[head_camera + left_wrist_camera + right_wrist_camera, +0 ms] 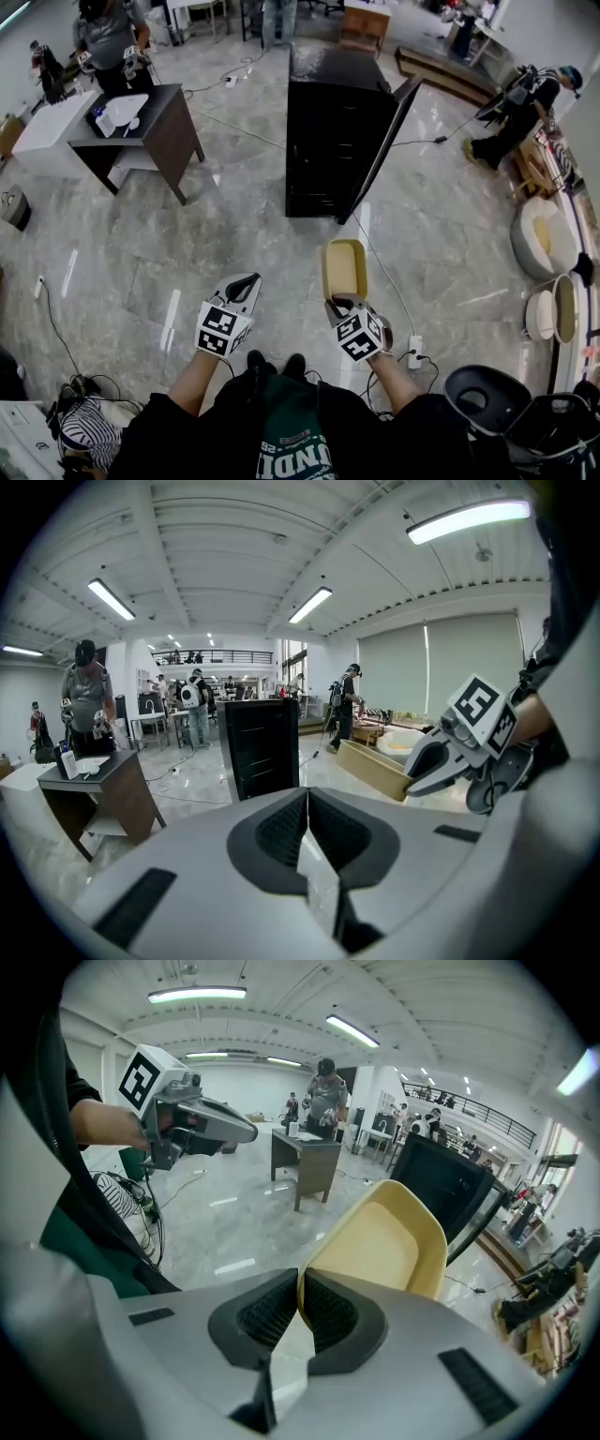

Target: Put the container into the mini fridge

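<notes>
A shallow beige container hangs over the floor in front of me, my right gripper shut on its near rim. In the right gripper view the rim sits pinched between the dark pads and the container tilts up ahead. The black mini fridge stands on the floor beyond, its door swung open to the right. My left gripper floats to the left of the container, shut on nothing. Its own view shows the fridge, the container and the right gripper.
A dark desk with a white dish stands at the left, a person behind it. A cable and a power strip lie on the floor right of me. A black chair and round tubs are at the right.
</notes>
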`<state>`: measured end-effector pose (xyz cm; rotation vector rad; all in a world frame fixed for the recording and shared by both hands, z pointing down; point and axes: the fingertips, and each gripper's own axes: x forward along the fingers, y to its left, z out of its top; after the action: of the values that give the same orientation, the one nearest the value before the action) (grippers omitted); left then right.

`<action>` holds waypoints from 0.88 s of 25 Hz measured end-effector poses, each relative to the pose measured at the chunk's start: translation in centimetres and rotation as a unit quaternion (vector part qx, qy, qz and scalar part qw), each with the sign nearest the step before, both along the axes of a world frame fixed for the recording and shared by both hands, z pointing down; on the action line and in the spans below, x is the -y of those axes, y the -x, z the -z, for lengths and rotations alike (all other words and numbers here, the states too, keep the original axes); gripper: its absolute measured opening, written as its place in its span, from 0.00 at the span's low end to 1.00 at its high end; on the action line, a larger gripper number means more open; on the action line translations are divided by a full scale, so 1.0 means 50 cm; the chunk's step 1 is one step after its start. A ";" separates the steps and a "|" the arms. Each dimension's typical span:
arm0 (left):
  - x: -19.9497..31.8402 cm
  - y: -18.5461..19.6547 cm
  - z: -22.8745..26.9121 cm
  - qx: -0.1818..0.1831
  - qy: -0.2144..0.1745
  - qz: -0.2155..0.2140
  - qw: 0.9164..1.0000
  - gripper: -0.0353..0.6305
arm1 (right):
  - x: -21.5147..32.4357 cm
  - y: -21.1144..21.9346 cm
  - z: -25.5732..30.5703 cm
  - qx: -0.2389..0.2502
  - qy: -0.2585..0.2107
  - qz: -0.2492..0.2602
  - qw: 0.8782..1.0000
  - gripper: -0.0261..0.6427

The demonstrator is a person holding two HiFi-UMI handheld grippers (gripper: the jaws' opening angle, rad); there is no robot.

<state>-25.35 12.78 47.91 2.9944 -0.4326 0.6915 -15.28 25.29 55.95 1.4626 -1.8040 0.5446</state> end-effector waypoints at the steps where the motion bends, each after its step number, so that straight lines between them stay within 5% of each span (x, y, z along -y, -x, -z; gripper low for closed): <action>1: -0.003 0.001 -0.002 0.001 0.000 0.001 1.000 0.07 | -0.003 0.000 -0.001 0.001 0.000 0.001 1.000 0.10; 22: 0.020 -0.131 -0.031 0.008 0.011 -0.041 0.999 0.07 | 0.027 -0.085 -0.017 0.013 0.002 -0.022 1.000 0.10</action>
<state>-18.78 11.80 49.47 3.0027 -0.3009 0.7212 -11.02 23.96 56.80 1.5013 -1.7942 0.5911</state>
